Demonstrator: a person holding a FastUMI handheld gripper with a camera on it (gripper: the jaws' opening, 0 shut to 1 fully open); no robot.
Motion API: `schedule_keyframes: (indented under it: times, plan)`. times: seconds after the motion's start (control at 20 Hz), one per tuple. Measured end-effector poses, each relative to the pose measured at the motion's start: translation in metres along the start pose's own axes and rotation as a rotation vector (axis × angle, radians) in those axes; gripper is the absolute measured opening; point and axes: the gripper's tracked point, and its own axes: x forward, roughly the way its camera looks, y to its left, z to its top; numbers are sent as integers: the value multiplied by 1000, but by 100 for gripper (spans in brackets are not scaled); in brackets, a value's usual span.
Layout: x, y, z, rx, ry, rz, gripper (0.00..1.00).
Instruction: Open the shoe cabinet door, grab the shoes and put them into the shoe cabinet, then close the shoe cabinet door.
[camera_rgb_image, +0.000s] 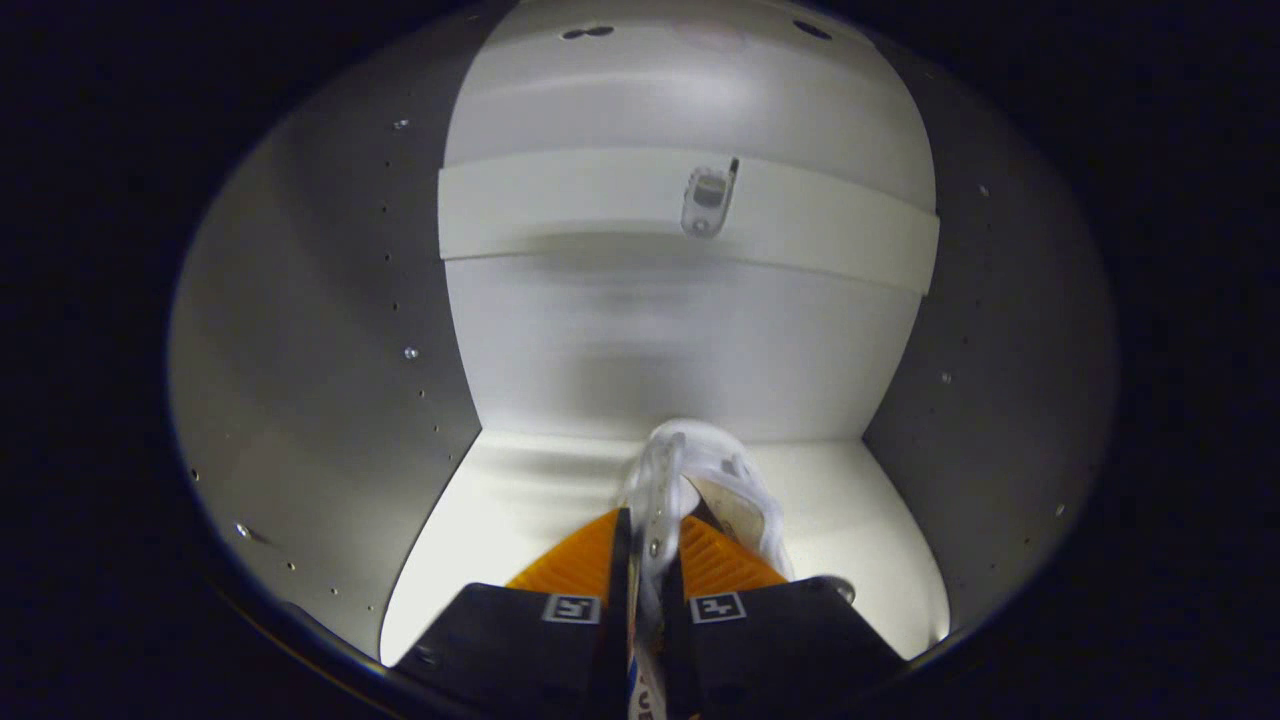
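Door's open and you're inside the cabinet (690, 330) w/ the shoe (715, 480); gripper (652, 555) jaws nearly closed, clamping its edge. Left: set it on the shelf (480, 540), release, close door.

Inside the shoe cabinet (300, 330), much of the white shoe (745, 490) is hidden: its near part disappears behind the claw (650, 545), whose two fingers pinch a thin edge of it, and only the toe end shows beyond them. A strip of printed material low between the fingers is cut off and unreadable. The small metal fitting (708, 200) on the crosswise rail (560, 215) at the back is too blurred to identify. Two dark marks near the cabinet's top are indistinct.
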Motion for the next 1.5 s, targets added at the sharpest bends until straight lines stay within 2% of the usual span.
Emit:
schedule_keyframes:
  times: [0.1, 0.2, 0.35, 0.45, 0.55, 0.7, 0.85, 1.05, 1.25, 1.5]
  plan:
    - [-4, -5, 0, -20, -16, -20, 25]
    - [-22, 4, 2, -16, -28, 12, 52]
    - [-61, 2, 8, -32, -84, -14, 93]
    - [-93, 5, 7, -45, -109, -9, 92]
    - [-130, 1, 10, -65, -156, -18, 99]
    - [-194, -1, 8, -37, -232, -20, 98]
    - [-256, -1, 5, -84, -338, -22, 98]
    - [-330, 19, -28, -151, -427, 59, 98]
    - [-391, 17, -87, -73, -381, 178, 98]
    - [-456, -53, -125, -54, -368, 230, 98]
